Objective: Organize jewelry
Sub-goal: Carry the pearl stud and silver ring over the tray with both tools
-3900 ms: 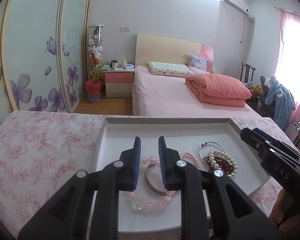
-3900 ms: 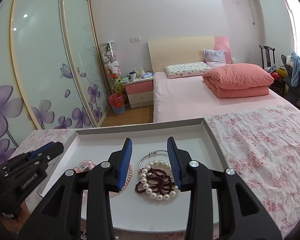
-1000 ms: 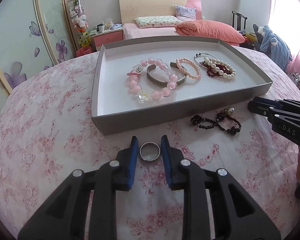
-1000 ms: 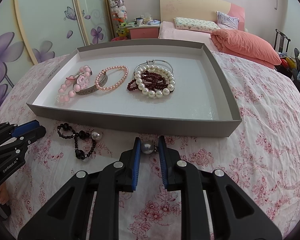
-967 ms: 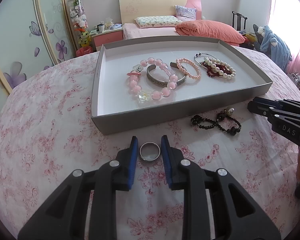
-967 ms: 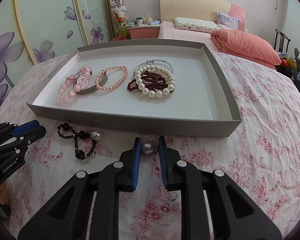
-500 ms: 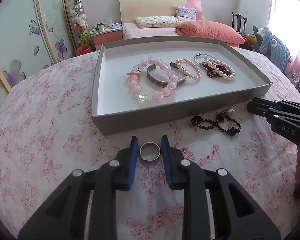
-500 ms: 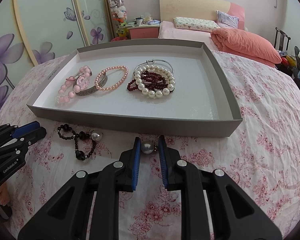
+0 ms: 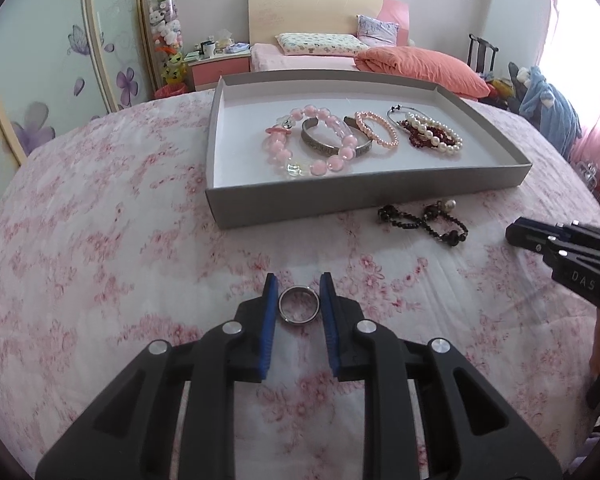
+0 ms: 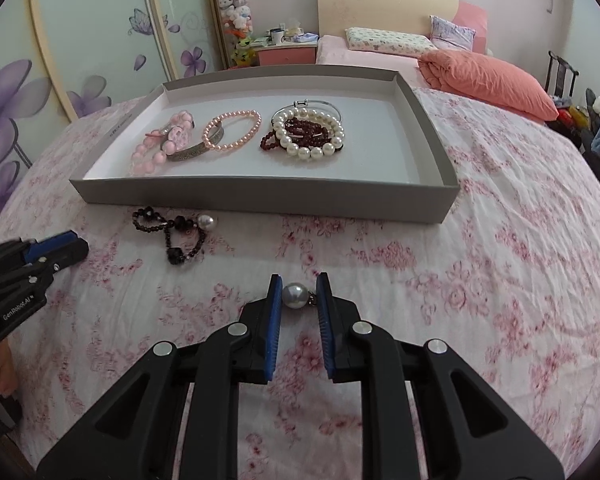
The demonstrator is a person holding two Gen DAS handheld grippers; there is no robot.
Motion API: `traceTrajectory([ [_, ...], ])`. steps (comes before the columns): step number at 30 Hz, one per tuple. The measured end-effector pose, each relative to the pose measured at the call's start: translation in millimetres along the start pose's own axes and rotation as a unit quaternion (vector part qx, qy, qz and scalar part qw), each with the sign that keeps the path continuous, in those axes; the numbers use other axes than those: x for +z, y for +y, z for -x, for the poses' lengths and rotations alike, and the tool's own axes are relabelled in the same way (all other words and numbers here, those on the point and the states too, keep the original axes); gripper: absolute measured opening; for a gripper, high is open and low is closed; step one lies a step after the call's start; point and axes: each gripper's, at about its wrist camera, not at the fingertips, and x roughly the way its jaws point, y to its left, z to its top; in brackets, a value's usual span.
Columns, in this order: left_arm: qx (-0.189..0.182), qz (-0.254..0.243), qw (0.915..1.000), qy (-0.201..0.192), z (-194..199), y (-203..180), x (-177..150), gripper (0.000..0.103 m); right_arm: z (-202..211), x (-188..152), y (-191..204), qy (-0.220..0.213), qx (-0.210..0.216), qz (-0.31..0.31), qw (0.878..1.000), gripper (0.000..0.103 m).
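Since half a second ago nothing has shifted: both tools stay low over the floral-clothed bench, in front of the tray.

The shallow grey cardboard tray (image 9: 380, 200) holds five or six bracelets, overlapping too much to count surely; one black beaded strand with a pearl (image 9: 424, 216) lies just outside its front wall. The left tool (image 9: 299, 300) brackets one silver metal ring (image 9: 299, 305), jaws barely parted, contact unclear. The right tool (image 10: 298, 295) brackets one grey pearl earring (image 10: 293, 296), its fingers (image 10: 275, 308) near the pearl; grip unclear.
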Motion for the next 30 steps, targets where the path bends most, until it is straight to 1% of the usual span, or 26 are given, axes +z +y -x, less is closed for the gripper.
traceTrajectory([
  [6, -0.002, 0.012, 0.9994, -0.033, 18.3, -2.3, -1.2, 0.022, 9.5, -4.7, 5.0, -0.023, -0.003, -0.003, 1.000, 0.017],
  [9, 0.000, 0.014, 0.9980, -0.062, 32.5, -3.8, 0.0, 0.022, 16.5, -5.2, 4.6, -0.039, -0.001, -0.004, 0.999, 0.017],
  [12, 0.000, 0.020, 0.9957, -0.090, 45.0, -4.1, 2.4, 0.022, 29.5, -4.2, 5.4, -0.071, -0.007, 0.000, 0.997, 0.017],
  [14, 0.001, 0.024, 0.9934, -0.112, 53.3, -5.2, 4.1, 0.022, 40.2, -1.9, 7.5, -0.100, -0.010, 0.002, 0.995, 0.017],
  [19, 0.007, 0.027, 0.9879, -0.153, 67.9, -12.2, 8.4, 0.022, 66.5, 4.9, 17.7, -0.177, -0.019, 0.012, 0.984, 0.017],
  [23, 0.006, 0.027, 0.9843, -0.175, 74.8, -15.0, 15.1, 0.022, 84.3, 10.5, 26.7, -0.237, -0.030, 0.022, 0.971, 0.017],
  [26, 0.006, 0.027, 0.9816, -0.189, 78.8, -17.9, 21.3, 0.022, 91.7, 15.5, 28.1, -0.263, -0.036, 0.024, 0.964, 0.017],
  [30, 0.007, 0.021, 0.9786, -0.204, 82.0, -23.6, 28.7, 0.022, 95.0, 23.1, 27.2, -0.278, -0.038, 0.021, 0.960, 0.017],
])
